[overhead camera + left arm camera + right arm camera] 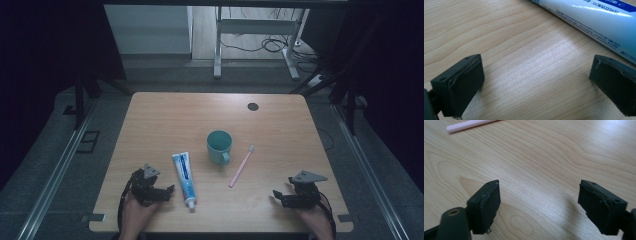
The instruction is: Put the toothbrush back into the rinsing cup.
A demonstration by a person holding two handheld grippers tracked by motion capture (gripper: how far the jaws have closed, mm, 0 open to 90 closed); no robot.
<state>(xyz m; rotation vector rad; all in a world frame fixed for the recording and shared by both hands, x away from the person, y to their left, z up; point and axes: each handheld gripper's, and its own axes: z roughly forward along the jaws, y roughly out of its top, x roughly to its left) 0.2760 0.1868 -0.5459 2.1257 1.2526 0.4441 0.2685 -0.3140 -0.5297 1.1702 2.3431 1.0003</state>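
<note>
Both tools sit wide apart, gripping nothing: left tool [169, 190] just beside the toothpaste tube [183, 177], right tool [275, 194] over bare bench [165, 120]. Tube lies flat, lengthwise front-to-back, cap toward the person.

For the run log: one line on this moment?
left hand-held gripper: open, empty | right hand-held gripper: open, empty | toothpaste, toothbrush, cup: untouched

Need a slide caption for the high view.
Teal mug, toothpaste tube and pink toothbrush on wooden table.
</note>
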